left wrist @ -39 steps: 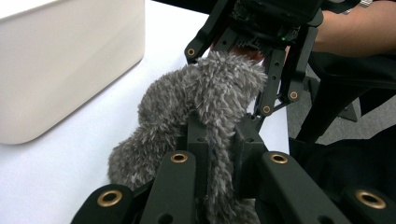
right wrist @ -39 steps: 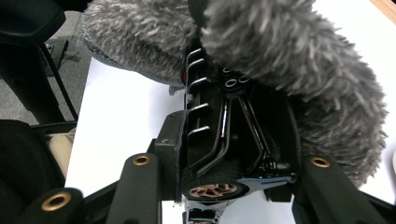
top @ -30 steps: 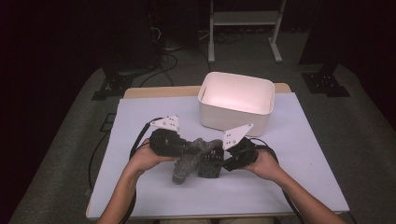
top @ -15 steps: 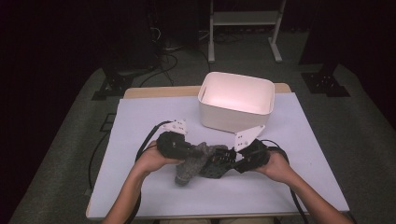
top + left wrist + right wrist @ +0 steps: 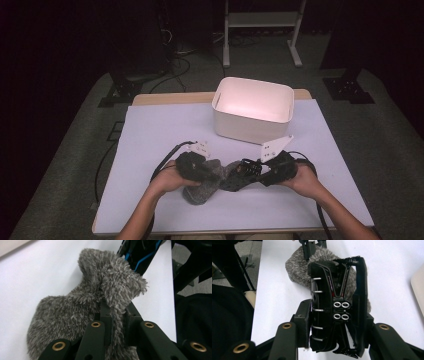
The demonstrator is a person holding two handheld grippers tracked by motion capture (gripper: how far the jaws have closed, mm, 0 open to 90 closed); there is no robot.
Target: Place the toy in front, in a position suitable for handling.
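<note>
A grey fuzzy sock (image 5: 201, 189) lies low over the white table cover, near the front middle. My left gripper (image 5: 206, 171) is shut on a fold of its cuff; in the left gripper view the jaws (image 5: 116, 312) pinch the fluffy edge of the sock (image 5: 75, 302). My right gripper (image 5: 261, 175) is shut on a black plastic frame (image 5: 239, 177) with metal pins and thin wires. In the right gripper view the frame (image 5: 337, 302) sits between the two jaws, its far end against the sock (image 5: 297, 267). The frame's tip (image 5: 140, 255) meets the sock's opening.
A white rectangular bin (image 5: 252, 107) stands open and empty behind the hands, right of centre. The white table cover (image 5: 150, 130) has bare room to the left and along the front edge. Cables trail from both grippers. Dark stands and floor surround the table.
Both hands have sunk toward the table and shifted a little right. The sock now rests lower, nearly on the cover. Both grips stay as they were.
</note>
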